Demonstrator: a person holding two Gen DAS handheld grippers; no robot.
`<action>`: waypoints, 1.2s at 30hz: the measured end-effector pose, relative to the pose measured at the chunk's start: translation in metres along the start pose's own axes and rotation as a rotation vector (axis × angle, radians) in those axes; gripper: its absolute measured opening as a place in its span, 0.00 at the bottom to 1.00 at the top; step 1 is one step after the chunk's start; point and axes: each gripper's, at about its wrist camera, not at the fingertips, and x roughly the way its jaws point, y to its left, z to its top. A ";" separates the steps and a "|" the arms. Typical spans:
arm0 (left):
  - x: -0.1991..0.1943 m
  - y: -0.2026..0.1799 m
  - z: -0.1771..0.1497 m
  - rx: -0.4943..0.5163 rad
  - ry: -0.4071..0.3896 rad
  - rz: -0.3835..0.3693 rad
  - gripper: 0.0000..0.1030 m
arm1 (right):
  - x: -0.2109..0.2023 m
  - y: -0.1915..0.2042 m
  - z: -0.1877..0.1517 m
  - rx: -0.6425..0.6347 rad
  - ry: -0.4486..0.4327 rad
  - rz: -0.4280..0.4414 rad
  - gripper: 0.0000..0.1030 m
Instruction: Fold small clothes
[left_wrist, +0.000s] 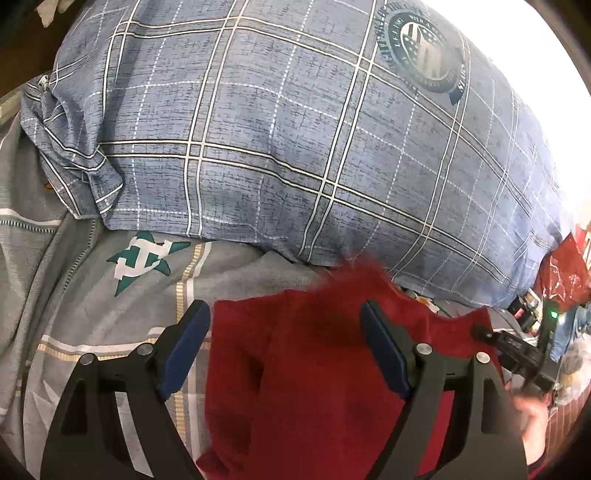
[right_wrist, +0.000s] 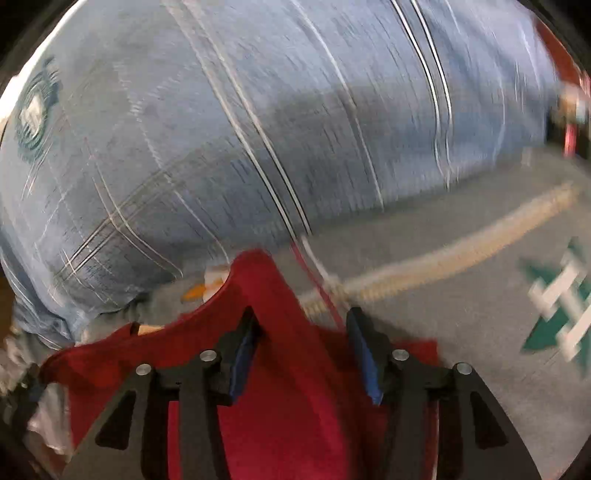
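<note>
A small red garment (left_wrist: 303, 373) lies on the grey patterned bedsheet (left_wrist: 92, 295), just in front of a big blue plaid pillow (left_wrist: 295, 147). My left gripper (left_wrist: 284, 328) is open, its jaws wide apart over the garment's left part, holding nothing. The right gripper shows at the right edge of the left wrist view (left_wrist: 517, 347), at the garment's far right corner. In the blurred right wrist view my right gripper (right_wrist: 301, 328) is open, with a raised fold of the red garment (right_wrist: 280, 369) between its blue pads (right_wrist: 242, 365).
The plaid pillow (right_wrist: 258, 129) fills the space right behind the garment. A red plastic bag (left_wrist: 565, 273) and small clutter lie at the far right. Grey bedsheet (right_wrist: 461, 295) stretches to both sides.
</note>
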 end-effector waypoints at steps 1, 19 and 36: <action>0.000 0.000 0.000 0.000 0.001 0.001 0.81 | -0.008 0.001 0.000 -0.008 0.001 -0.015 0.48; 0.058 0.011 -0.040 0.029 0.240 0.107 0.83 | 0.000 0.001 -0.005 -0.031 0.016 0.017 0.45; -0.044 0.031 -0.079 0.067 0.178 0.046 0.83 | -0.120 -0.013 -0.093 -0.131 0.012 0.086 0.61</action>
